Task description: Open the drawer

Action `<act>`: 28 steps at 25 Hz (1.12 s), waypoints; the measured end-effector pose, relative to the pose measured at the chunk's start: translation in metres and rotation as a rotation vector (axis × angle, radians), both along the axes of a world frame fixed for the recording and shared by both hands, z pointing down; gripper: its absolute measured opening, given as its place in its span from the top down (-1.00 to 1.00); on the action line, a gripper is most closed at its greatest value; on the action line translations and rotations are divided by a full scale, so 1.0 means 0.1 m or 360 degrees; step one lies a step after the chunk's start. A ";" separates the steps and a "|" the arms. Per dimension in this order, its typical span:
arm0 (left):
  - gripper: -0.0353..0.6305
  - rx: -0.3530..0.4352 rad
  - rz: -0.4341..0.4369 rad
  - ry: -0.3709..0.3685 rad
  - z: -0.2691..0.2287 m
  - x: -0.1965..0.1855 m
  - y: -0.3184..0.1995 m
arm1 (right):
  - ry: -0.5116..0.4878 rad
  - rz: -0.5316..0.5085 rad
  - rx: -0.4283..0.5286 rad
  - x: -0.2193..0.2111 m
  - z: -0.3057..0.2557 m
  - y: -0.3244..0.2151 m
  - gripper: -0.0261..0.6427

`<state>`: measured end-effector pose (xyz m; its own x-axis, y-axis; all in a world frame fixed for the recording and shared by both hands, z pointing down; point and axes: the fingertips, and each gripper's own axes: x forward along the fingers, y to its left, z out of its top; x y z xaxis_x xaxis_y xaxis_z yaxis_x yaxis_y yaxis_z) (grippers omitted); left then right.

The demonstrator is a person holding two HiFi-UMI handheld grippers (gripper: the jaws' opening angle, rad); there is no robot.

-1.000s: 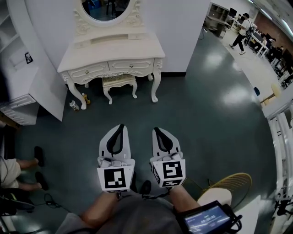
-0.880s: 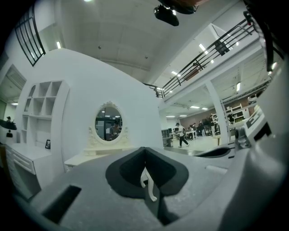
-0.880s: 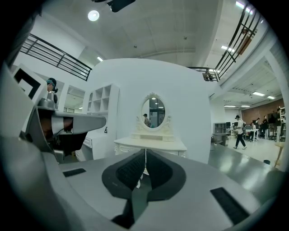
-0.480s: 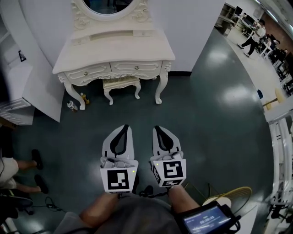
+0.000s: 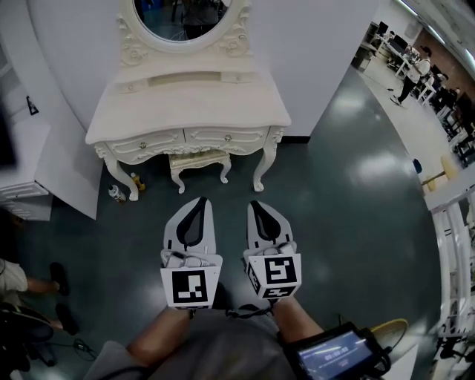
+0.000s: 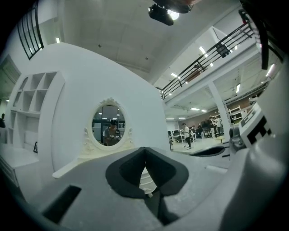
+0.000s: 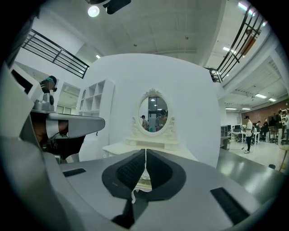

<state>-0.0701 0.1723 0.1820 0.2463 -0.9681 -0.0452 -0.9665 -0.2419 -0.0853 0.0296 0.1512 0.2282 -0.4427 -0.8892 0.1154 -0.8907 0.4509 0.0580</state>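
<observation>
Drawer (image 5: 226, 136) shut in white vanity (image 5: 185, 100) | glossy dark floor (image 5: 334, 223) | left gripper (image 5: 198, 202), right gripper (image 5: 254, 205): jaws together, empty

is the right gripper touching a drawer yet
No, in the head view the right gripper hangs over the floor, well short of the table's shut drawers.

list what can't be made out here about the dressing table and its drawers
- Drawers, head view: knobs too small to read.
- Mirror, head view: top cut off by the frame edge.
- Stool, head view: mostly hidden under the dressing table.
- Floor items by the table leg: too small to identify.
- Left gripper view: drawers hidden by the left tool itself.
</observation>
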 end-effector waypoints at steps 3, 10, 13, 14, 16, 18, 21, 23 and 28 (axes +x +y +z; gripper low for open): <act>0.85 0.0030 0.0008 -0.0001 -0.08 -0.05 -0.12 | 0.0001 0.0008 0.0038 -0.05 -0.11 -0.13 0.88; 0.85 0.0006 0.0010 -0.0001 -0.02 -0.10 -0.36 | 0.0021 0.0019 0.0035 -0.09 -0.07 -0.37 0.88; 0.85 -0.0018 0.0011 -0.0004 0.05 -0.08 -0.52 | 0.0022 0.0025 0.0015 -0.07 0.00 -0.51 0.88; 0.85 -0.0023 0.0011 -0.0005 0.06 -0.07 -0.58 | 0.0022 0.0026 0.0010 -0.06 0.02 -0.56 0.88; 0.85 -0.0029 0.0009 -0.0012 0.10 -0.05 -0.71 | 0.0019 0.0028 -0.0004 -0.04 0.07 -0.68 0.88; 0.85 -0.0044 0.0008 -0.0020 0.14 -0.03 -0.84 | 0.0013 0.0033 -0.0024 -0.01 0.13 -0.81 0.88; 0.85 -0.0086 -0.0001 -0.0028 0.23 0.02 -1.06 | 0.0000 0.0033 -0.0053 0.04 0.22 -1.03 0.88; 0.85 -0.0109 -0.0005 -0.0041 0.30 0.06 -1.23 | -0.0003 0.0023 -0.0069 0.06 0.28 -1.21 0.88; 0.85 -0.0178 -0.0019 -0.0071 0.43 0.14 -1.71 | -0.0018 -0.0003 -0.0130 0.11 0.42 -1.71 0.88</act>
<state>-0.0561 0.0017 0.2246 0.2339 -0.9694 0.0742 -0.9653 -0.2406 -0.1014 0.0406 -0.0195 0.2698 -0.4461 -0.8762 0.1825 -0.8902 0.4555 0.0109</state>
